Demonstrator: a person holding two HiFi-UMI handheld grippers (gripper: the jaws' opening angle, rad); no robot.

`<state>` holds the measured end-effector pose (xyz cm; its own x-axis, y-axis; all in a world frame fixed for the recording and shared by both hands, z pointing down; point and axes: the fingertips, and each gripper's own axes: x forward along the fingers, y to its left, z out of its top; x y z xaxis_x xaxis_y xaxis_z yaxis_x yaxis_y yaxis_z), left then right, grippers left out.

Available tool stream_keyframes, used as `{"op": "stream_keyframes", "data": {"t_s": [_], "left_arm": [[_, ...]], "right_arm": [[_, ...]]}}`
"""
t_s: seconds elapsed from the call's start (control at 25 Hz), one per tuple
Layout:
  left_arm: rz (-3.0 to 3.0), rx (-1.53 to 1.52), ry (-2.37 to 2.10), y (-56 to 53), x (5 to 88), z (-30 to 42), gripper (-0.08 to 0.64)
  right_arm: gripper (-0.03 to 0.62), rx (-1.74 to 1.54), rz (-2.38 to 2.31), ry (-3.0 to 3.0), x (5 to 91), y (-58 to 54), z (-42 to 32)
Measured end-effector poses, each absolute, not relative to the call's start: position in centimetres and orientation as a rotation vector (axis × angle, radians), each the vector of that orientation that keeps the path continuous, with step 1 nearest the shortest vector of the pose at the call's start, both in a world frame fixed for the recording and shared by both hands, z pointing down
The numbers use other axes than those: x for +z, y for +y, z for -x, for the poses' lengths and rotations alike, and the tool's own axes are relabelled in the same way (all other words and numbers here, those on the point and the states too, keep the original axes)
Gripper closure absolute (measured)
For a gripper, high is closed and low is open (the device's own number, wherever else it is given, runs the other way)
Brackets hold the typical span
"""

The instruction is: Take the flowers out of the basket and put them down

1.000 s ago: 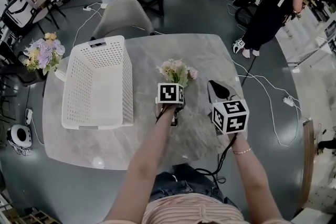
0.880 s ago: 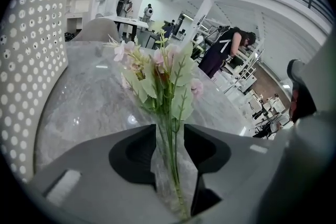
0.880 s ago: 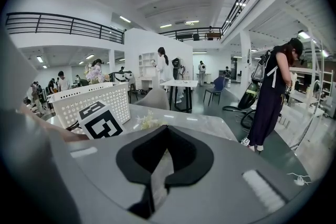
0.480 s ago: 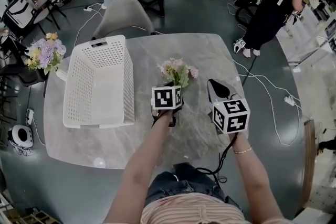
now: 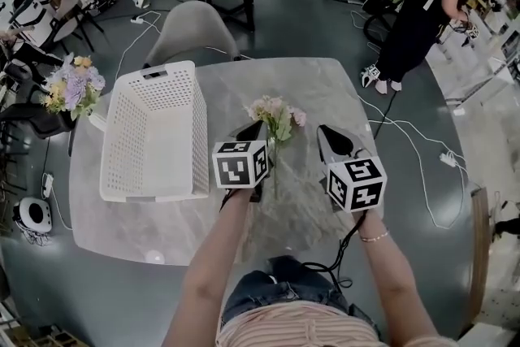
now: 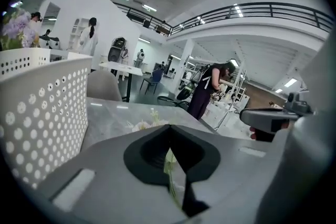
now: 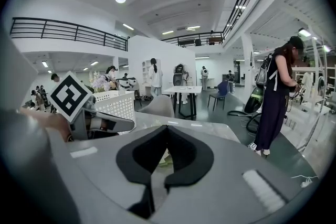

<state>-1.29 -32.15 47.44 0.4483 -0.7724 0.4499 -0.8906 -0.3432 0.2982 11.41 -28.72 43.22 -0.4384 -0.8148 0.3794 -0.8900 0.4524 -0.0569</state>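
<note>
Seen from above: a white perforated basket (image 5: 199, 134) sits at the left of a grey marble surface (image 5: 325, 85), with nothing visible inside it. Right of it hovers the left tool (image 6: 169, 128), its jaws just closed together with nothing pinched. The bouquet of pale flowers (image 5: 275, 111) lies on the surface just right of that tool, blooms far, stem (image 5: 272, 171) running near. The right tool (image 7: 167, 127), closed and empty, looks slightly farther from the stem.

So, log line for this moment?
flowers: on table, outside basket | left claw: just closed, empty | right claw: shut, empty
</note>
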Motion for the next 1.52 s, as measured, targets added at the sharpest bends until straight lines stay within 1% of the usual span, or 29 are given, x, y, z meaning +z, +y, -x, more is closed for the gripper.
{"op": "stream_keyframes", "data": {"t_s": [0.64,1.16,1.52], "left_arm": [[-2.486,0.100,-1.477,-26.4,37.5,3.5,0.545],[-2.491,-0.007,-1.521,-22.8,34.9,5.9,0.545],[-2.474,-0.038,-1.528,-22.4,34.6,6.2,0.544]], "right_arm": [[0.586,0.339,-1.493,-2.575,38.3,-26.0,-12.0],[0.588,0.320,-1.479,-2.645,35.9,-23.8,-12.4],[0.588,0.200,-1.463,-2.637,34.5,-23.2,-11.2]]}}
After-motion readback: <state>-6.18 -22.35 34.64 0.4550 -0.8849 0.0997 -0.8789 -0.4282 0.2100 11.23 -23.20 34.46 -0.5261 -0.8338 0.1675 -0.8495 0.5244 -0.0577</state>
